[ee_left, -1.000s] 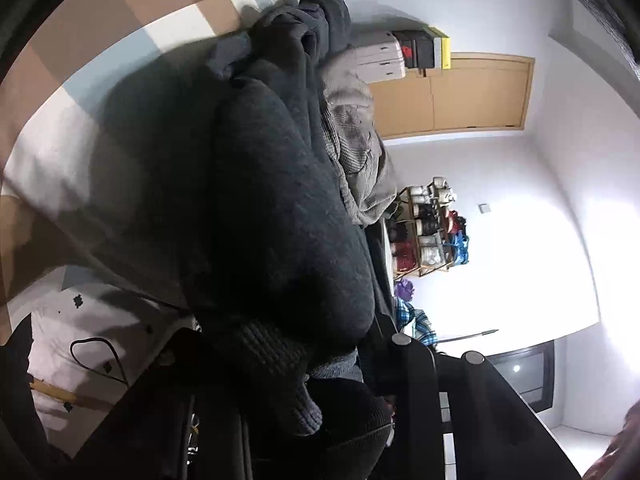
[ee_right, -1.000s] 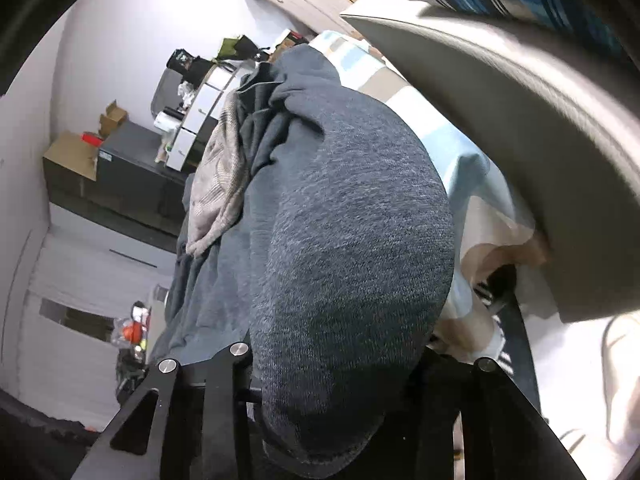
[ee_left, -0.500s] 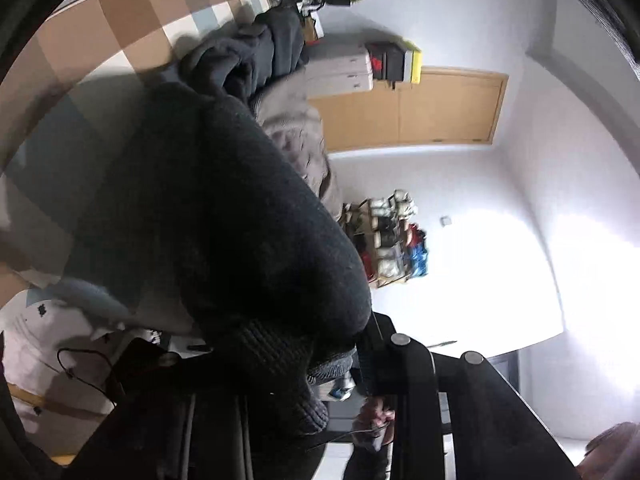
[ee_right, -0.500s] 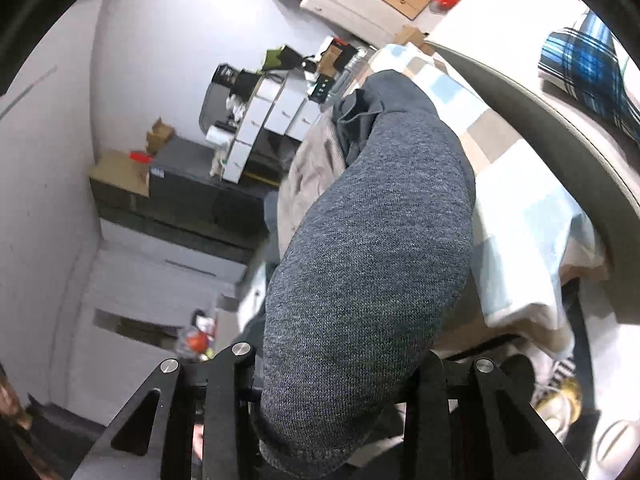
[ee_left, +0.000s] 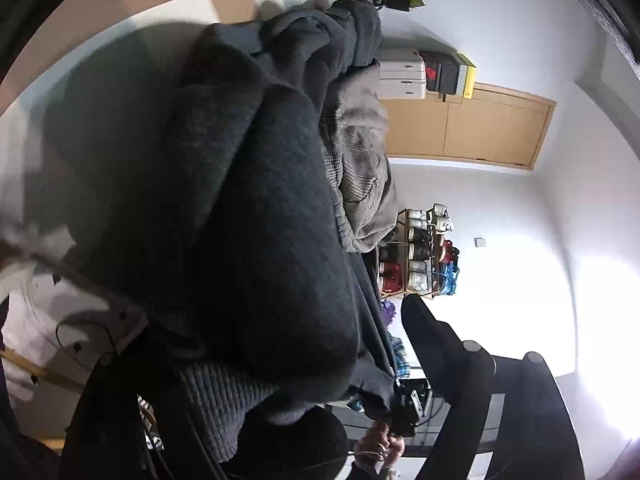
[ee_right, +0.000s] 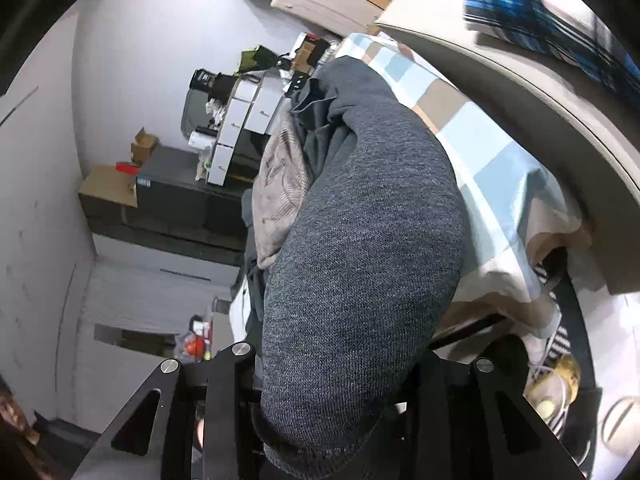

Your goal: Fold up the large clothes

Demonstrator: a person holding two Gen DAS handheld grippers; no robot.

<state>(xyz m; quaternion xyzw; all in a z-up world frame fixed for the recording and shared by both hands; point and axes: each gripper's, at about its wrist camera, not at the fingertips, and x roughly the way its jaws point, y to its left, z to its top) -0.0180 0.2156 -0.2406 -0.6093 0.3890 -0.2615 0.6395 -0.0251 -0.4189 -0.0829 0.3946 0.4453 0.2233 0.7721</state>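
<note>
Left wrist view: my left gripper [ee_left: 304,396] has its jaws closed on the ribbed hem of the dark grey sweater [ee_left: 256,208]; one finger is buried under the knit, the other stands bare to the right. From the jaws the sweater runs straight forward, its long axis along my fingers, to a bunched heap at the far end on the checked bedspread [ee_left: 168,4]. A beige-grey garment [ee_left: 360,168] lies touching its right flank. The knit looks thick, soft and slack, bulging just past the grip. A shoe rack [ee_left: 420,256] and a wooden door [ee_left: 472,124] stand beyond

Right wrist view: my right gripper [ee_right: 336,392] is also clamped on the sweater [ee_right: 360,248], the fabric filling the gap between the fingers and spilling over them. Again it stretches directly ahead, towards the heap near the far edge of the bedspread [ee_right: 504,184], with the beige-grey garment [ee_right: 280,188] against its left side. A plaid cloth [ee_right: 540,28] lies well apart, upper right

Both hands seem equally near their ends; I judge the fold turns on carrying these held edges forward along that axis
</note>
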